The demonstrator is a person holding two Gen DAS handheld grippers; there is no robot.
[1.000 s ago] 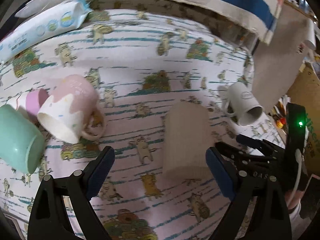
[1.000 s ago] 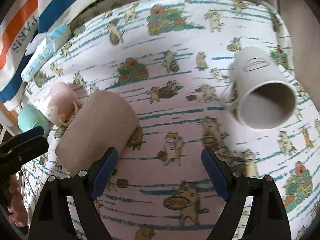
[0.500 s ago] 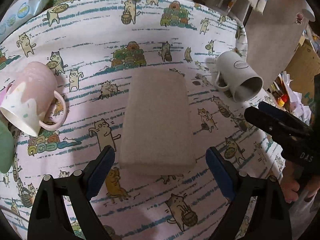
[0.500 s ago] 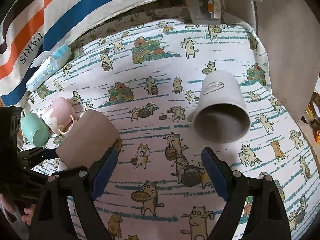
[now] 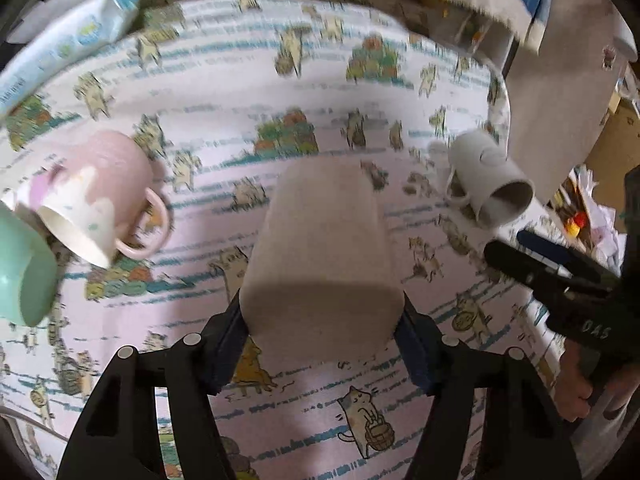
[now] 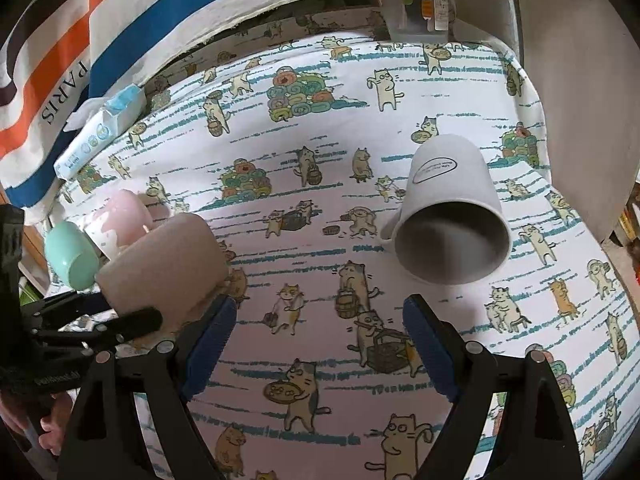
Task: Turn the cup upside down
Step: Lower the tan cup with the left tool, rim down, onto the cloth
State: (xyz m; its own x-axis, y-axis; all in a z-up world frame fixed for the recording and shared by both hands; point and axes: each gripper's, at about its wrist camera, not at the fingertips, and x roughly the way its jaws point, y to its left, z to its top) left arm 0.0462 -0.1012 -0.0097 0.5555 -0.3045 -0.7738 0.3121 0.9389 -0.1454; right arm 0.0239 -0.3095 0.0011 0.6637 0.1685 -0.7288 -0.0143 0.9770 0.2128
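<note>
A beige cup (image 5: 324, 248) lies on its side on the cat-print tablecloth (image 5: 304, 408), its base end toward the left wrist camera. My left gripper (image 5: 322, 320) is shut on the beige cup, one blue pad on each side of its near end. The same cup shows in the right wrist view (image 6: 168, 264), held by the left gripper's black fingers (image 6: 132, 322). My right gripper (image 6: 316, 332) is open and empty above the cloth, in front of a white mug (image 6: 452, 224). The right gripper also shows at the right of the left wrist view (image 5: 560, 280).
The white mug (image 5: 484, 184) lies on its side, mouth toward me. A pink and white mug (image 5: 96, 196) and a mint green cup (image 5: 24, 272) lie on their sides at the left. A wipes pack (image 5: 68, 44) sits at the far left edge. Striped fabric (image 6: 160, 12) hangs behind.
My left gripper has moved forward and closed on the beige cup, which lay loose between its open fingers before. My right gripper has barely moved and stays open.
</note>
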